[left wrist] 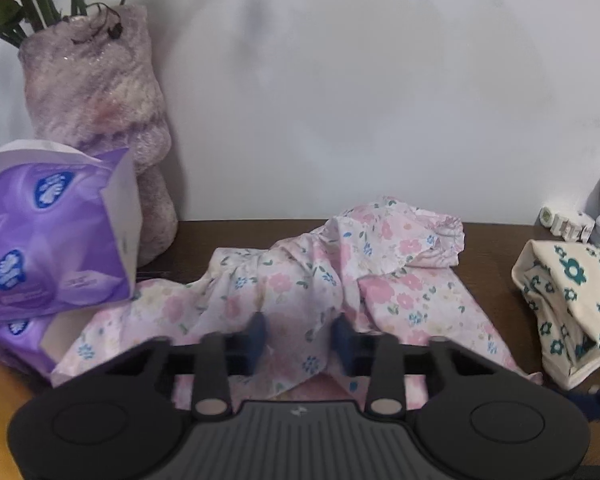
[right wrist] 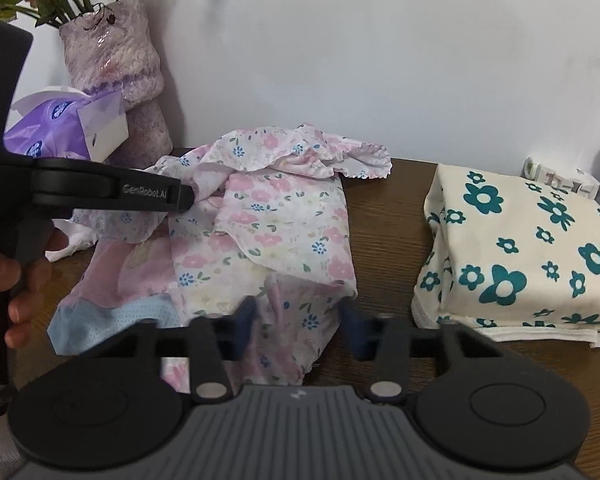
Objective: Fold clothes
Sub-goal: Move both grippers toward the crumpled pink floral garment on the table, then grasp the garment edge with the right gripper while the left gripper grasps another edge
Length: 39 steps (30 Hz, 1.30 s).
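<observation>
A crumpled pink flowered garment (right wrist: 268, 232) lies heaped on a dark wooden table (right wrist: 384, 240), straight ahead of both pairs of jaws and running in under them. The left gripper (left wrist: 300, 336) has its jaws spread apart with a raised ridge of the cloth standing in the gap between them; nothing is pinched. The right gripper (right wrist: 298, 320) is likewise released, its jaws wide, with the near hem of the garment lying in the gap and a little beyond. In the right wrist view the left gripper reaches in from the left above the heap, held by a hand (right wrist: 4, 276). Off to the right of both pairs of jaws, well apart from the heap, sits a cream cloth with teal flowers (right wrist: 528, 256) already folded into a neat block (how it came to be so cannot be told). To the left of the jaws stand purple tissue packs (left wrist: 48, 236) touching the garment's edge, and behind them a fuzzy lilac vase (left wrist: 100, 120) with dried stems. The garment looks thin, light and limp, so it will likely sag and bunch when lifted; a frilled edge (right wrist: 360, 164) lies at the far side, beyond the jaws. A hem or corner seems the best place to pinch, one per gripper, so it can be spread flat.
</observation>
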Motion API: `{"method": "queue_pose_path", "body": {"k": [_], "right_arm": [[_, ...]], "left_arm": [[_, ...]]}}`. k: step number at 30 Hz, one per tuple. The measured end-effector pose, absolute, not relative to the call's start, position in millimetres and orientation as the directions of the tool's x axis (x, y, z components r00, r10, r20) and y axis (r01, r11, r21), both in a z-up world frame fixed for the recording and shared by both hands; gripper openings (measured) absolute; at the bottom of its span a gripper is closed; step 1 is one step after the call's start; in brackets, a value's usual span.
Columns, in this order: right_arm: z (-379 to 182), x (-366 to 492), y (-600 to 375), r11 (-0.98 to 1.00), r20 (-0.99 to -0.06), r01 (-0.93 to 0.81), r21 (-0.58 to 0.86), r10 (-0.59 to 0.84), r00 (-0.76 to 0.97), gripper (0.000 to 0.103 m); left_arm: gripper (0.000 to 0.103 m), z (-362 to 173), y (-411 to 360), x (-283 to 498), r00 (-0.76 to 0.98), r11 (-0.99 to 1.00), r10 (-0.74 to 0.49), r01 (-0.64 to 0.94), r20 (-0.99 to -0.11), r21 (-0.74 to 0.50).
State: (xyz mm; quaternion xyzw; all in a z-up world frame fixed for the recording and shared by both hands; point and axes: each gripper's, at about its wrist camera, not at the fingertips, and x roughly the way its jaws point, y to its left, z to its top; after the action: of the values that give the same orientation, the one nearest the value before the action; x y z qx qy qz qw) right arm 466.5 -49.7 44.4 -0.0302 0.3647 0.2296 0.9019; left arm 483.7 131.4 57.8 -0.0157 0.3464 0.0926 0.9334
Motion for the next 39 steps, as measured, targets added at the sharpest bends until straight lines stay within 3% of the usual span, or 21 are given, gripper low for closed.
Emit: {"method": "queue_pose_path", "body": {"k": [2, 5, 7, 19, 29, 34, 39], "right_arm": [[46.0, 465.3, -49.9, 0.887, -0.668, -0.445, 0.124, 0.406, 0.624, 0.015], [48.2, 462.1, -48.8, 0.882, -0.664, -0.457, 0.111, 0.408, 0.626, 0.007], [51.0, 459.4, -49.2, 0.883, -0.656, -0.458, 0.103, 0.406, 0.636, 0.005], [93.7, 428.0, -73.4, 0.890, -0.582, -0.443, 0.109, 0.418, 0.698, 0.002], [163.1, 369.2, -114.8, 0.893, -0.473, -0.437, 0.112, 0.434, 0.767, 0.002], [186.4, 331.9, -140.2, 0.892, -0.451, -0.440, 0.103, 0.436, 0.778, 0.002], [167.7, 309.7, -159.7, 0.894, -0.495, -0.439, 0.086, 0.421, 0.760, 0.002]], "left_arm": [[0.015, 57.3, 131.0, 485.2, 0.751, 0.984, 0.155, -0.177, -0.642, 0.031], [0.005, 59.4, 128.5, 482.9, 0.765, 0.986, 0.151, -0.164, -0.626, 0.038], [0.003, 61.2, 125.7, 481.1, 0.774, 0.986, 0.159, -0.157, -0.613, 0.058], [0.000, 97.8, 113.1, 445.5, 0.816, 0.986, 0.168, -0.133, -0.552, 0.103], [0.000, 169.0, 111.6, 364.6, 0.878, 0.988, 0.153, -0.125, -0.453, 0.092], [0.001, 174.1, 100.9, 327.1, 0.867, 0.996, 0.083, -0.063, -0.492, 0.057], [0.012, 141.2, 87.2, 313.5, 0.819, 1.000, -0.011, 0.010, -0.573, -0.005]]}}
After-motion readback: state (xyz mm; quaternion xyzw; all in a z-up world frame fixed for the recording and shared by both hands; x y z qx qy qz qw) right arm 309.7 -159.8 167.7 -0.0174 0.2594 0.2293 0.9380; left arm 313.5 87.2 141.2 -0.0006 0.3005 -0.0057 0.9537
